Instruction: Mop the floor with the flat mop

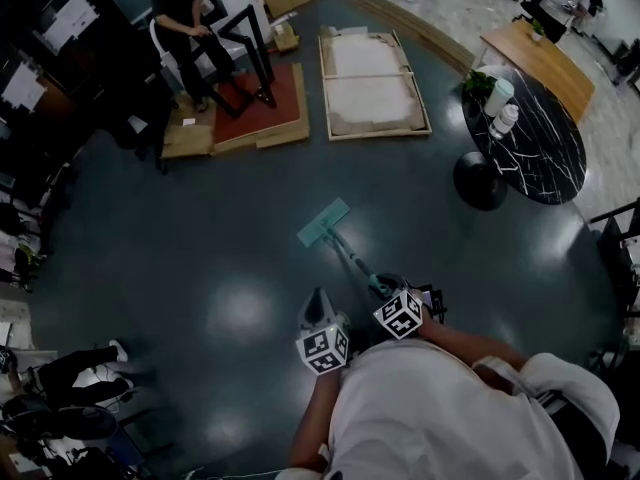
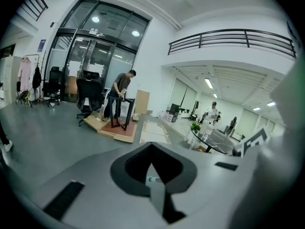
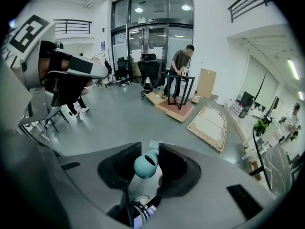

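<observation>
The flat mop lies on the dark floor ahead of me, its teal head flat on the floor and its pole slanting back to my right gripper. In the right gripper view the rounded teal end of the mop handle sits between the jaws, and that gripper is shut on it. My left gripper hangs just left of the pole, apart from it. Its jaws meet at their tips in the left gripper view with nothing held between them.
A person works on a black frame standing on cardboard sheets at the far left. A flat framed panel lies beyond the mop. A round black marble table stands at the right. Someone's legs reach in at the lower left.
</observation>
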The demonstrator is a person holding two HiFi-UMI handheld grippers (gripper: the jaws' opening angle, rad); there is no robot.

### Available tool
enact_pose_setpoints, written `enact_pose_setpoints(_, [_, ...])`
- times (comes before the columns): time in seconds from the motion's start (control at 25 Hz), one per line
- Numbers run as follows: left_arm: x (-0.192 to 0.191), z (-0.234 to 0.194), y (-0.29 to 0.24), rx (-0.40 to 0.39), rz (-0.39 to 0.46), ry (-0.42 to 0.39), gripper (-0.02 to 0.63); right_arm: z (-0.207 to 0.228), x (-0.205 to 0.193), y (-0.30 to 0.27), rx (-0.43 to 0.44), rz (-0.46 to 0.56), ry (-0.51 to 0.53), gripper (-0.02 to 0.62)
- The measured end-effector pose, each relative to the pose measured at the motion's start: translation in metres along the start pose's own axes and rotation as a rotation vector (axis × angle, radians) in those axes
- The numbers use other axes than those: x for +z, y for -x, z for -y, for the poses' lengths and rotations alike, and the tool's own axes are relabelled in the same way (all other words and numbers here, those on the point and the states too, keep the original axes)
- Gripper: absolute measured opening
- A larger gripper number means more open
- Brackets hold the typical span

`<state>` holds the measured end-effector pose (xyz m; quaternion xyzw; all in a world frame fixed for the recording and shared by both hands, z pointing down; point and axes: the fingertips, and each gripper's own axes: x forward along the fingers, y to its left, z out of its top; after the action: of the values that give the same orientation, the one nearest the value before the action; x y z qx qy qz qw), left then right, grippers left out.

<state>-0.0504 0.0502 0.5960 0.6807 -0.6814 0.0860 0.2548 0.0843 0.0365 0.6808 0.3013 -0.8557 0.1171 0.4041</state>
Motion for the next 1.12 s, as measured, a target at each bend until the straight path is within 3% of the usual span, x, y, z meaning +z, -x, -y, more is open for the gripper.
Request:
enact_pose_setpoints(0.36, [0.010,-0.022,-0.023,0.027,0.008,0.025,0.005,0.004,0.019,-0.046,-0.009,-0.004,-0.020,0.117])
enact_pose_setpoints(0.84, [0.032,-0.062,-0.068,0.025,0.013,0.057,0.005,0.066,0.154,-0.187,-0.103,0.063,-0.028,0.117])
enact_pose_setpoints(1.12, [0.032,-0.083,-0.070,0.058,-0.001,0.102,0.005,0.091,0.176,-0.253,-0.119,0.013,-0.022,0.117])
